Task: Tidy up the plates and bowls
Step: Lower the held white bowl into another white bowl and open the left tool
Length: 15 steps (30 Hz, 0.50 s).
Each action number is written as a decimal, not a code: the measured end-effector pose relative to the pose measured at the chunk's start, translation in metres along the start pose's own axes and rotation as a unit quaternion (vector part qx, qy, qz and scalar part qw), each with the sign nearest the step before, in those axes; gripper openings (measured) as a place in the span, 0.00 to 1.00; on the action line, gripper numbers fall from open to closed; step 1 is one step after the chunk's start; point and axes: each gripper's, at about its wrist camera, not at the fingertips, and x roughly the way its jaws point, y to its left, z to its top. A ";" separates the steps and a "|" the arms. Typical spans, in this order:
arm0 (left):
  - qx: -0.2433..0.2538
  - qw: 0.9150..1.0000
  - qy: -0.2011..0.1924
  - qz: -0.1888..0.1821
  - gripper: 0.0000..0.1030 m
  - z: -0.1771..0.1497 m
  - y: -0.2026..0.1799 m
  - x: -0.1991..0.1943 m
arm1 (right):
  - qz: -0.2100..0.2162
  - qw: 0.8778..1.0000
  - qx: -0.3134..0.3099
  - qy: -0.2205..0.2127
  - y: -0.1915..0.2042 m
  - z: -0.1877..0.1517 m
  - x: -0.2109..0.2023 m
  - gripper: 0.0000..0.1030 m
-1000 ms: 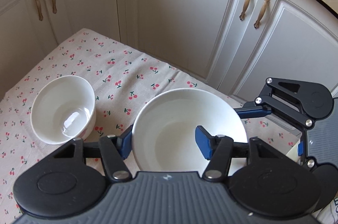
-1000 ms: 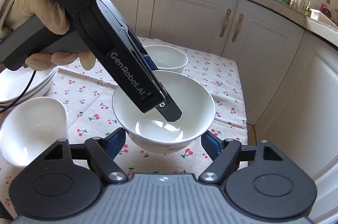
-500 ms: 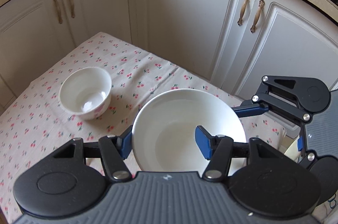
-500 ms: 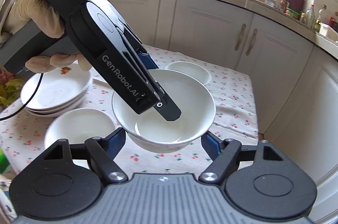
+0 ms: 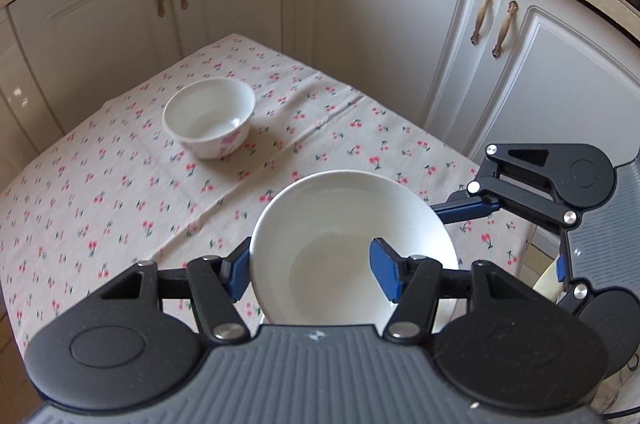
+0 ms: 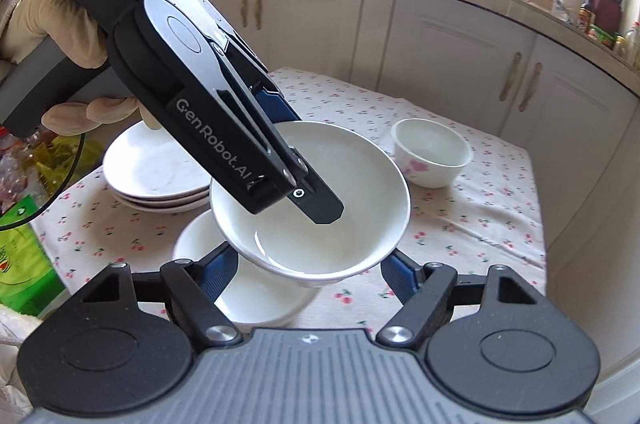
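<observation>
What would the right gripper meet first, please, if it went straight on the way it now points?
Probably the large white ceramic bowl held by the left gripper; it sits between the right gripper fingers, though depth is unclear.

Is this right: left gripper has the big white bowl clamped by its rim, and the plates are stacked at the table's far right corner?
Not quite. The left gripper does clamp the big white bowl by its rim, but the stacked plates sit on the left side of the table, as the right wrist view shows. The far right corner holds a small bowl.
</observation>
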 end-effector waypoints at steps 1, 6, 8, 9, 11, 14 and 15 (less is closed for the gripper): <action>-0.003 1.000 0.001 0.000 0.58 -0.003 0.001 -0.001 | 0.003 1.000 0.000 0.002 0.003 0.000 0.002 0.80; -0.017 1.000 0.008 0.001 0.58 -0.018 0.006 0.000 | 0.017 1.000 0.001 0.016 0.013 -0.002 0.010 0.80; -0.019 1.000 0.011 -0.001 0.58 -0.024 0.007 0.001 | 0.020 1.000 0.001 0.022 0.015 -0.004 0.013 0.80; -0.021 1.000 0.012 -0.002 0.58 -0.026 0.007 0.002 | 0.022 0.999 0.001 0.025 0.016 -0.005 0.014 0.80; -0.025 1.000 0.013 -0.005 0.58 -0.029 0.008 0.003 | 0.024 0.999 0.001 0.030 0.017 -0.006 0.016 0.80; -0.029 0.999 0.015 -0.008 0.58 -0.033 0.009 0.006 | 0.024 0.999 0.000 0.037 0.020 -0.009 0.018 0.80; -0.029 0.999 0.016 -0.008 0.58 -0.034 0.009 0.007 | 0.024 0.999 0.000 0.038 0.020 -0.009 0.019 0.80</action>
